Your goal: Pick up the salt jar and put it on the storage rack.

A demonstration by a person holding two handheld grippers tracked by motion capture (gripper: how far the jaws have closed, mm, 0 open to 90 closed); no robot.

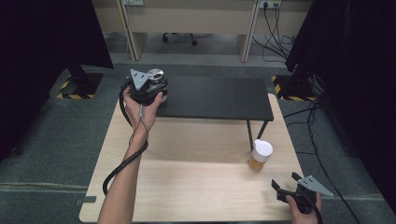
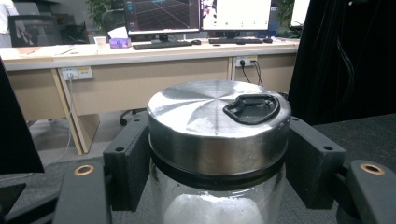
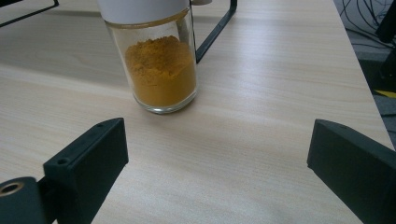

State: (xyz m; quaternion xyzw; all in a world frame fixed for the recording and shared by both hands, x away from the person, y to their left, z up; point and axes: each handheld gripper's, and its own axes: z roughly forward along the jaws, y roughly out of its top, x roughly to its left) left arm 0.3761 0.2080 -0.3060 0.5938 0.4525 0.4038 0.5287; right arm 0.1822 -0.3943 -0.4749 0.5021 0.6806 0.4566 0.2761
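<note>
A clear glass jar with a brushed steel lid (image 2: 218,121) is clamped in the left claw (image 2: 218,177); white contents are revealed in the left gripper view. The right claw (image 3: 219,158) is held apart before a white-capped glass jar of orange powder (image 3: 161,70).

Spice jar (image 1: 260,156) right of shelf leg (image 1: 250,134)

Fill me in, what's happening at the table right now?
A person works two handheld grippers. The left gripper is clamped around a glass jar with a steel lid, at the left end of the black shelf. The right gripper is open near the table's right corner, facing a white-capped jar of orange powder standing untouched.
</note>
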